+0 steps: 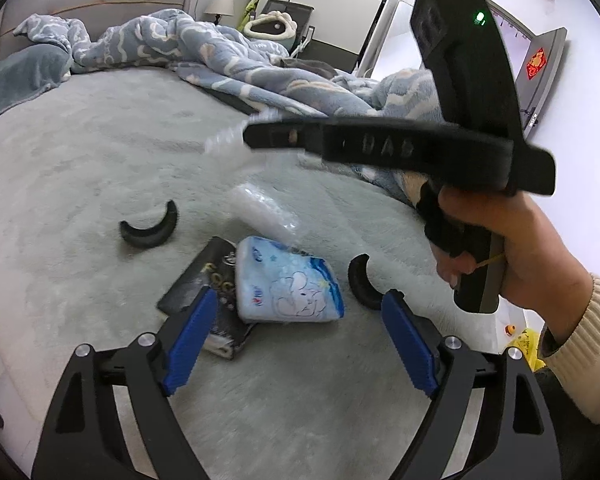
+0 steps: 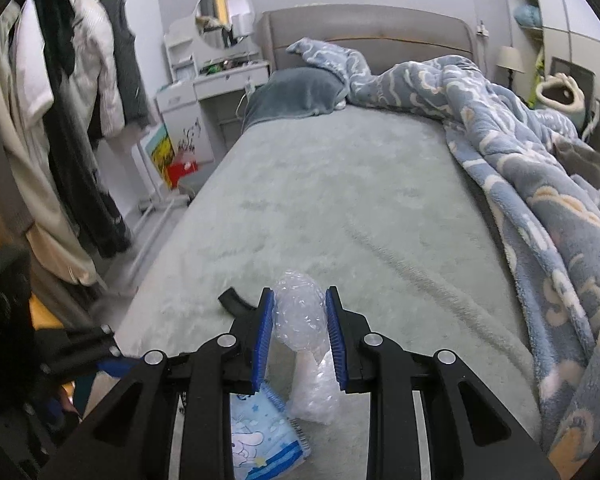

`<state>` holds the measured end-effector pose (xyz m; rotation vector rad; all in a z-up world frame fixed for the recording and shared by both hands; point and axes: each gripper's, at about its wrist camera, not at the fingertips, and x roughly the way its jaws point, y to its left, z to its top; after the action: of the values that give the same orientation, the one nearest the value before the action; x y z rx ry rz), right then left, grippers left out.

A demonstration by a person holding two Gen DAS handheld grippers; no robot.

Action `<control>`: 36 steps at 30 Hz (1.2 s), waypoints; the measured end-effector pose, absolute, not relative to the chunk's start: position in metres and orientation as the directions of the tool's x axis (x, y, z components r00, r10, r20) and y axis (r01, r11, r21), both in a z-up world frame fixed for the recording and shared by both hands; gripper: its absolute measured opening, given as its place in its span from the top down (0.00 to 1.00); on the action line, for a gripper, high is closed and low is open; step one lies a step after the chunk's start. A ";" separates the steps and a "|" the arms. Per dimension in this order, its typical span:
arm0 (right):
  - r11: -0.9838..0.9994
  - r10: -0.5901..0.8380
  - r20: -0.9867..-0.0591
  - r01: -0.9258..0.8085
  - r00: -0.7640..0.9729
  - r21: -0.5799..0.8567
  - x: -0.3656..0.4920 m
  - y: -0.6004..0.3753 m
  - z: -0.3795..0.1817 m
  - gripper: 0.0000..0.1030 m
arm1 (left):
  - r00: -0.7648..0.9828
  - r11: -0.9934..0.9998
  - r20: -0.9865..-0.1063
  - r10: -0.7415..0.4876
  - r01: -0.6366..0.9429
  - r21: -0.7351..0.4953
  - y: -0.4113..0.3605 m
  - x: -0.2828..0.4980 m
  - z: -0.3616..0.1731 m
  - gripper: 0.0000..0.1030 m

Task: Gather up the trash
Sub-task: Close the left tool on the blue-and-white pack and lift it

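My right gripper [image 2: 299, 322] is shut on a clear bubble-wrap bag [image 2: 302, 320] and lifts its top end above the bed; the bag's lower end hangs down. In the left wrist view the right gripper [image 1: 256, 138] crosses the middle, with the bubble wrap [image 1: 256, 200] blurred below it. My left gripper [image 1: 300, 312] is open and empty, low over a blue-and-white tissue pack [image 1: 288, 284] and a black packet [image 1: 204, 280] lying under it. The tissue pack also shows in the right wrist view [image 2: 260, 440].
Two black curved pieces [image 1: 150, 228] [image 1: 362, 282] lie on the grey-green bed sheet [image 1: 80, 168]. A blue patterned blanket [image 2: 532, 168] is heaped along the right side. A clothes rack [image 2: 60, 120] and a dressing table [image 2: 220, 76] stand left of the bed.
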<state>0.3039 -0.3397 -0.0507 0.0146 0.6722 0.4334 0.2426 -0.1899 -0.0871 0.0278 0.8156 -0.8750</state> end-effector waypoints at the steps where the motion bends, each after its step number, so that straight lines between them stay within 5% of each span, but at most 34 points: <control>1: 0.912 0.394 -0.596 -0.380 0.700 0.156 0.304 -0.342 -0.050 0.74 | 0.363 0.659 -0.648 -0.670 0.692 -0.294 -0.192 0.243 -0.088 0.16; 22: 0.928 0.366 -0.586 -0.328 0.723 0.175 0.297 -0.381 -0.052 0.74 | 0.455 0.708 -0.723 -0.520 0.703 -0.067 -0.241 0.243 -0.115 0.13; 29: 0.936 0.346 -0.596 -0.312 0.725 0.164 0.297 -0.387 -0.055 0.74 | 0.514 0.724 -0.733 -0.445 0.689 0.043 -0.250 0.239 -0.122 0.22; 36: 0.937 0.345 -0.591 -0.303 0.729 0.172 0.295 -0.385 -0.051 0.74 | 0.517 0.743 -0.718 -0.466 0.670 0.000 -0.237 0.238 -0.114 0.28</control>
<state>0.2955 -0.3849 -0.0511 0.0652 0.6635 0.3570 0.2381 -0.2372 -0.1145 0.2940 0.7643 -0.6932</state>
